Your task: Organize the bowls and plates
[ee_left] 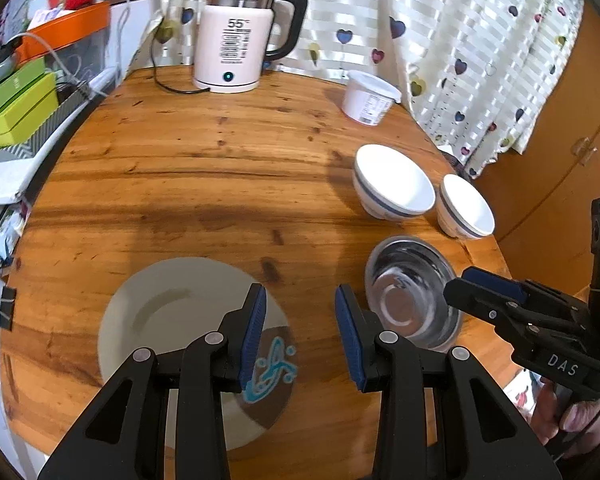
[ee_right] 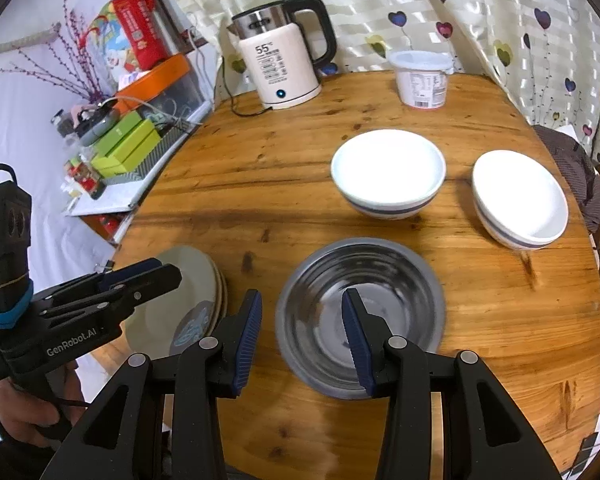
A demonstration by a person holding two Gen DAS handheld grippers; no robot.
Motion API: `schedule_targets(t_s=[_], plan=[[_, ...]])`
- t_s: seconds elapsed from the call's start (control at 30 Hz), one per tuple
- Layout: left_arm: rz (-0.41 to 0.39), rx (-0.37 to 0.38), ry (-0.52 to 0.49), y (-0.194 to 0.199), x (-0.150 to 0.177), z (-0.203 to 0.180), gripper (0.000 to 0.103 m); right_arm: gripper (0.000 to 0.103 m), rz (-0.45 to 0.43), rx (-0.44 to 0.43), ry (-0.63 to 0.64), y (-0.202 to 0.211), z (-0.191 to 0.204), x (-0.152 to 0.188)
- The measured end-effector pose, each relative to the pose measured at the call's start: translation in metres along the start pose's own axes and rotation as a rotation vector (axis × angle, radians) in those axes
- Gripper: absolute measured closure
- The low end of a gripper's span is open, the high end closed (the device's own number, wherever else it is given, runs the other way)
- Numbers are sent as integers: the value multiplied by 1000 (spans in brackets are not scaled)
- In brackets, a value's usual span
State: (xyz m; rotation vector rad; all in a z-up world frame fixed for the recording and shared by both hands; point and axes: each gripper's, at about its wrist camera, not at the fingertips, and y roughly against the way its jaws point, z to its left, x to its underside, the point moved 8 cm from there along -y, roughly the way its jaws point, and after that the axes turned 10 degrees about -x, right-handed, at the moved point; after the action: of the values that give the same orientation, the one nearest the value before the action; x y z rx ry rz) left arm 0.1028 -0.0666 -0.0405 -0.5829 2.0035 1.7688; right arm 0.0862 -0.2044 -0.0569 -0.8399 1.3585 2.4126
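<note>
The steel bowl (ee_right: 360, 316) sits on the tabletop (ee_right: 260, 184) nearest the right gripper (ee_right: 302, 334), whose fingers stand wide and empty, straddling its near-left rim. It looks light, stiff and slippery; a pinch across the thin rim seems the surest hold. Beyond it stand 2 white bowls (ee_right: 388, 172) (ee_right: 520, 200), apart from each other, likely ceramic, heavier and chippable. The plates (ee_right: 188, 300) lie stacked to the left, low and flat, best taken by the edge. The left gripper (ee_left: 300, 338) hovers there, fingers wide, holding nothing. How many plates are in the stack is hard to tell; the fingers hide part of it.
</note>
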Motion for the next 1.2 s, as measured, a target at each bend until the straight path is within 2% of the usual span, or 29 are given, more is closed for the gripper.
schedule_targets(t_s=[0.53,1.2], plan=[[10,37,-77,-11,-18,-33,66,62,-17,24,-31,3,-20,-8],[31,94,-102,-42,-57,-63,66,62,-67,57,-112,4,-65,-34]])
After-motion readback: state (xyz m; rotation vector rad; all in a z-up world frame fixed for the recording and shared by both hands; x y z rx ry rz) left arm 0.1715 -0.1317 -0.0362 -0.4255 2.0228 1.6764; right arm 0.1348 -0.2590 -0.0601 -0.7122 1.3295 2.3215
